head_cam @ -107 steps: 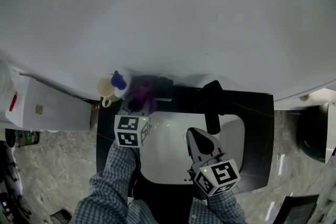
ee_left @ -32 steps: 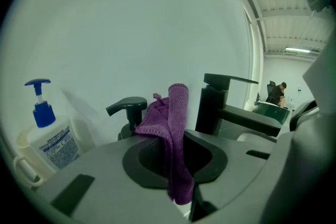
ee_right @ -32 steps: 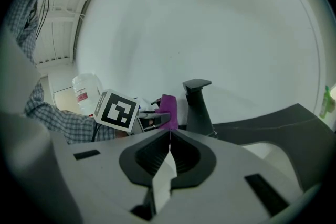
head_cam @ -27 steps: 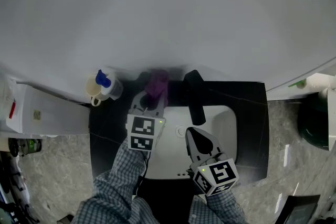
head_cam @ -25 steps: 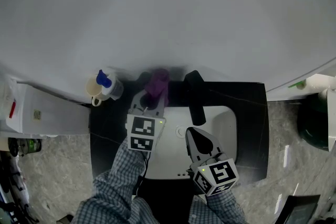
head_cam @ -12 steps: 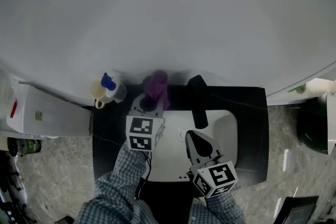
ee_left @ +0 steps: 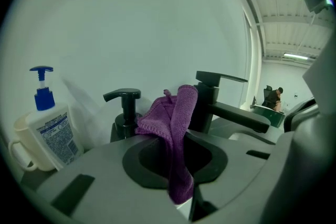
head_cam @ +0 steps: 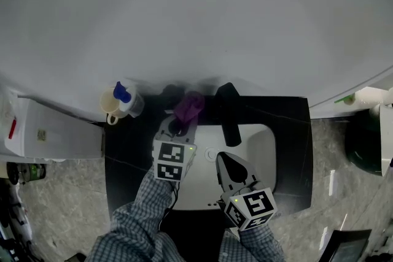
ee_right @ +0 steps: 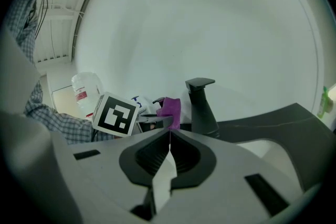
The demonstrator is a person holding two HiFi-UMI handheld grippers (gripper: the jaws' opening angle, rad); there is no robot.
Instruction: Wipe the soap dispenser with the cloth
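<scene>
Left gripper clamped on 1 purple cloth, just right of 1 black soap dispenser. Right gripper clenched, empty, over sink. 1 faucet, 1 blue-pump bottle, 1 mug far left.

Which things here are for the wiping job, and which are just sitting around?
For the job: purple cloth, left gripper pinching it, black soap dispenser.
Just around: faucet, blue-pump bottle, mug, sink, right gripper.

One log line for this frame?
left gripper: shut on cloth | cloth: beside soap dispenser, contact unclear | right gripper: shut, empty, over sink
</scene>
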